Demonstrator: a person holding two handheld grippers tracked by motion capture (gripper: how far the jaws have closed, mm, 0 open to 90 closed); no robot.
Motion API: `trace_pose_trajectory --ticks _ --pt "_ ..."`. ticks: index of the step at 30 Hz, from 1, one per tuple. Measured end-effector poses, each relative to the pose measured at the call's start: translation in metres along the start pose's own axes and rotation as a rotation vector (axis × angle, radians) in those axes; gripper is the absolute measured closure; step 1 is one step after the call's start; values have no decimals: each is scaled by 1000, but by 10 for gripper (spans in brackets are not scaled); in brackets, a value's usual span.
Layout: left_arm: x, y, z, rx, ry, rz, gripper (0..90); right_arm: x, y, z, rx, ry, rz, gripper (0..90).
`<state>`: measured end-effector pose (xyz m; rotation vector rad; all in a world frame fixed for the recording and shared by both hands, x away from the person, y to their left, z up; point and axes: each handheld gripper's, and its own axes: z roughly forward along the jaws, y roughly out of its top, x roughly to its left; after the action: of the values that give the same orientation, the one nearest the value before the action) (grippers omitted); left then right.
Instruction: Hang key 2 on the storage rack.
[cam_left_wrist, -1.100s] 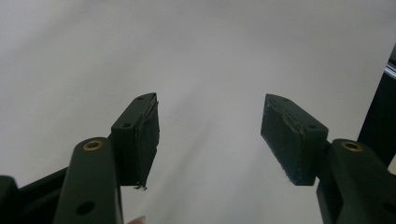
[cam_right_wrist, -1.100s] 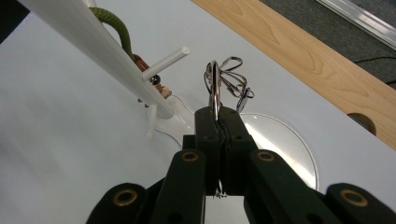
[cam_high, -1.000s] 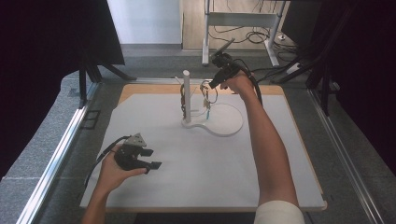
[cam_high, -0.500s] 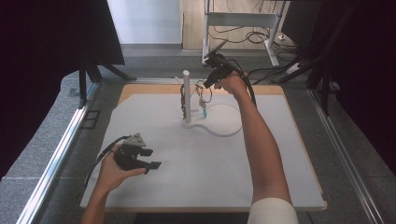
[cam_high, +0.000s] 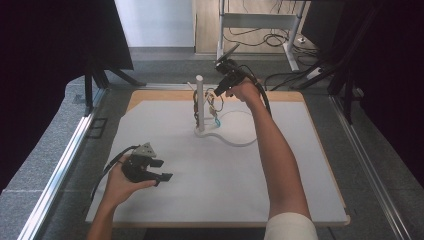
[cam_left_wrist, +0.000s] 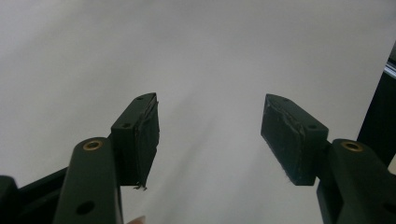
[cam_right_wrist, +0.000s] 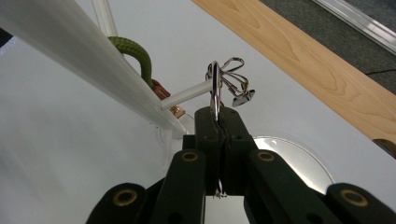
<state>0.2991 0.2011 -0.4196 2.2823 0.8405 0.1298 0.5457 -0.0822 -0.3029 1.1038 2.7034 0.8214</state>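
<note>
The right gripper (cam_right_wrist: 218, 122) has its jaws pinched tight on a silver metal key ring (cam_right_wrist: 215, 88) that sits at the tip of a side peg on the tall white post stand (cam_high: 200, 102). Well short of that stand, the left gripper (cam_left_wrist: 210, 135) rests with its jaws spread wide over the white mat (cam_high: 175, 200), holding nothing.

We see our right gripper (cam_right_wrist: 217, 122) clamped on a silver metal key ring (cam_right_wrist: 215, 88), at the tip of a thin white peg (cam_right_wrist: 187, 95). An olive green cord loop (cam_right_wrist: 137, 56) hangs behind the white stand post (cam_right_wrist: 79, 46).
</note>
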Motion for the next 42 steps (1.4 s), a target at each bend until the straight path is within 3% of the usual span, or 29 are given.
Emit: trace_pose_trajectory --ticks 11,29,32,42 --pt "0 0 1 6 2 2 377 8 -4 11 11 40 -4 875" --pt "-1 0 1 4 0 -1 376 14 -12 26 37 65 -26 860" --pt "-1 0 0 5 3 1 376 16 -13 25 7 86 -24 790" --pt "-1 -1 0 6 3 3 375 16 -26 10 -7 78 -27 713"
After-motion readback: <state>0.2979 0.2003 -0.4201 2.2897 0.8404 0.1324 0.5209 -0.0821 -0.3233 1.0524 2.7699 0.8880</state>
